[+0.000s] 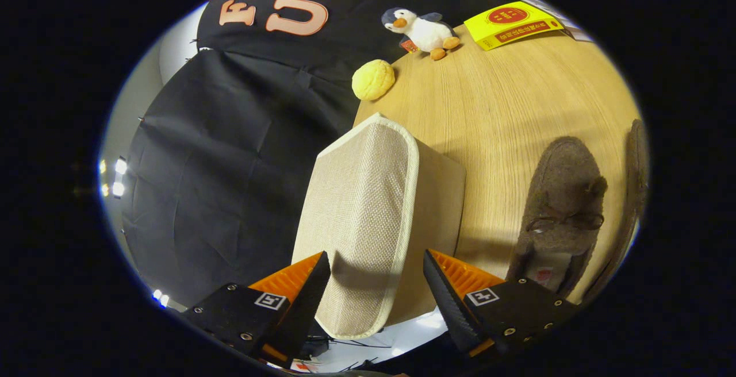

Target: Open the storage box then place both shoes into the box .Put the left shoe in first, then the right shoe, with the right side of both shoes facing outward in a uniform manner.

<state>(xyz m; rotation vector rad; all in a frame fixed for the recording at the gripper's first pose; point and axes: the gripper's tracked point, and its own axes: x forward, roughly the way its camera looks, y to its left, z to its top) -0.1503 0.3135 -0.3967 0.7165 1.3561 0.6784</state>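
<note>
- Wooden worktop (517,107) against black cloth wall; toy penguin (422,29), yellow booklet (512,23) and yellow bun (374,80) sit at its far end.
- Gripper (376,285) jaws spread, straddling the beige fabric box (368,216) lid without pressing it, likely lined up to open it.
- Box closed, contents hidden.
- Brown shoe (560,204) lies on worktop beside box; second shoe (632,193) just beyond it, both waiting.

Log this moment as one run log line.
step: opening box | claw: open, astride storage box lid | lid: closed | brown shoes: on table, beside box
</note>
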